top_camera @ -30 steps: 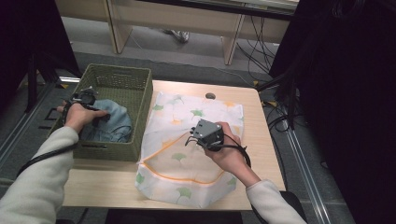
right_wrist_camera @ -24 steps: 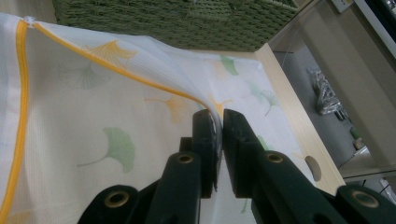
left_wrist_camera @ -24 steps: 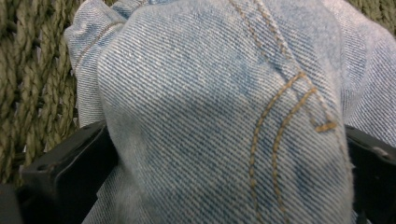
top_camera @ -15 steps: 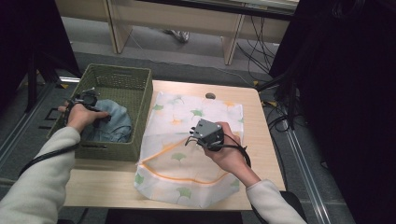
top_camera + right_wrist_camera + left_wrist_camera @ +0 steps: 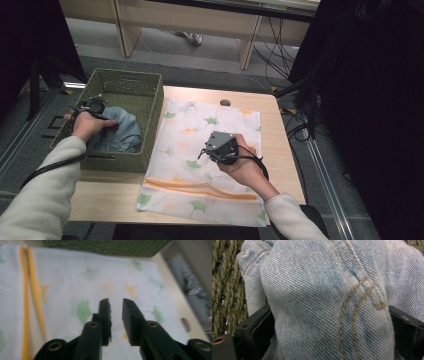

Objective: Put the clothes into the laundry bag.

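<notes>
A: Start at the left gripper (image 5: 95, 107). What are its jaws doing?

B: It sits inside the green basket (image 5: 150, 95) at the left of the table (image 5: 110, 200). In the left gripper view the jaws stand wide on either side of a thick fold of the denim garment (image 5: 324, 300), and they have just closed in a little. The fold bulges between them; whether the pads press on it, I cannot tell.

A: And the garment itself?

B: Bunched up in the near half of the basket, light blue with tan stitching. The woven basket wall is right beside it at the left of that view, so the jaws have little room there.

A: The right gripper (image 5: 115, 315)?

B: Its jaws have just been opening and now stand slightly apart with nothing between them. It hovers low over the printed cloth (image 5: 200, 150).

A: Describe that cloth.

B: White with green and orange leaf prints and two orange stripes near its near edge. It lies flat across the middle of the table, its left edge just beside the basket.

A: Anything else around?

B: A small round hole (image 5: 225, 102) in the tabletop just past the cloth's far edge. Cables (image 5: 272, 50) hang behind the table on the right.
</notes>
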The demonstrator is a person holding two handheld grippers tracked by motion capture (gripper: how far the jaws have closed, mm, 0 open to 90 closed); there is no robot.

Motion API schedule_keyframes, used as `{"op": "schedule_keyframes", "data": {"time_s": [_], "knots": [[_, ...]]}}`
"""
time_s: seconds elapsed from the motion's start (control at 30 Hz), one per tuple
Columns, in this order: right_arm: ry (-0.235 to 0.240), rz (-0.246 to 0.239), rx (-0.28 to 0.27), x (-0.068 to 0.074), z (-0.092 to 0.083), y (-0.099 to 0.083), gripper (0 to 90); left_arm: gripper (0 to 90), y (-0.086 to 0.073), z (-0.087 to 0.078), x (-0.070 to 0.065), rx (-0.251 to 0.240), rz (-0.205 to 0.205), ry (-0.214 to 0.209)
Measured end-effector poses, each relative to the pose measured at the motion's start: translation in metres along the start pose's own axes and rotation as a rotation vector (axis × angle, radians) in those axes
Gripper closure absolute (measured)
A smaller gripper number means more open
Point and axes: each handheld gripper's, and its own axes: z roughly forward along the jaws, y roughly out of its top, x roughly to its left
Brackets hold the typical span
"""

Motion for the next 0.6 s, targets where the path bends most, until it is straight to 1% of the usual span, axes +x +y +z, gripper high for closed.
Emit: {"op": "schedule_keyframes", "data": {"time_s": [0.07,0.1,0.13,0.17,0.2,0.23,0.27,0.3,0.33,0.37,0.4,0.43,0.5,0.6], "knots": [[0.057,-0.001,0.050,0.006,0.009,-0.011,68.8,6.2,0.000,0.000,0.000,-0.001,0.000,-0.002],[0.057,-0.001,0.050,0.006,0.009,-0.011,68.8,6.2,0.000,0.000,0.000,-0.002,-0.001,-0.003],[0.093,0.004,0.077,0.011,0.015,-0.017,66.2,6.5,0.000,0.000,0.000,-0.002,-0.001,-0.003],[0.093,0.004,0.077,0.011,0.015,-0.017,66.2,6.5,0.000,0.000,0.000,-0.002,0.000,-0.004],[0.112,0.006,0.094,0.013,0.017,-0.020,63.4,6.6,0.000,0.000,0.000,-0.002,0.001,-0.003],[0.153,-0.008,0.126,0.018,0.023,-0.023,61.1,6.9,0.000,0.000,-0.001,-0.005,0.002,-0.002],[0.167,-0.010,0.139,0.021,0.026,-0.025,59.4,7.0,0.000,0.000,-0.001,-0.005,0.002,-0.002],[0.167,-0.010,0.139,0.021,0.026,-0.025,59.4,7.0,0.000,0.000,-0.001,-0.006,0.005,-0.001],[0.189,-0.028,0.157,0.023,0.029,-0.027,57.2,7.1,0.000,0.000,-0.001,-0.006,0.006,0.000],[0.216,-0.041,0.182,0.028,0.034,-0.030,55.1,7.3,0.000,0.000,-0.001,-0.007,0.005,-0.002],[0.216,-0.041,0.182,0.028,0.034,-0.030,55.1,7.3,0.000,0.000,-0.001,-0.007,0.005,-0.002],[0.234,-0.047,0.202,0.032,0.038,-0.033,53.1,7.4,0.000,0.000,-0.001,-0.007,0.005,-0.002],[0.253,-0.045,0.213,0.035,0.040,-0.034,49.8,7.5,0.000,0.000,-0.001,-0.008,0.006,0.000],[0.258,-0.056,0.229,0.038,0.042,-0.036,47.7,7.6,0.000,0.000,-0.001,-0.007,0.008,0.001]]}}
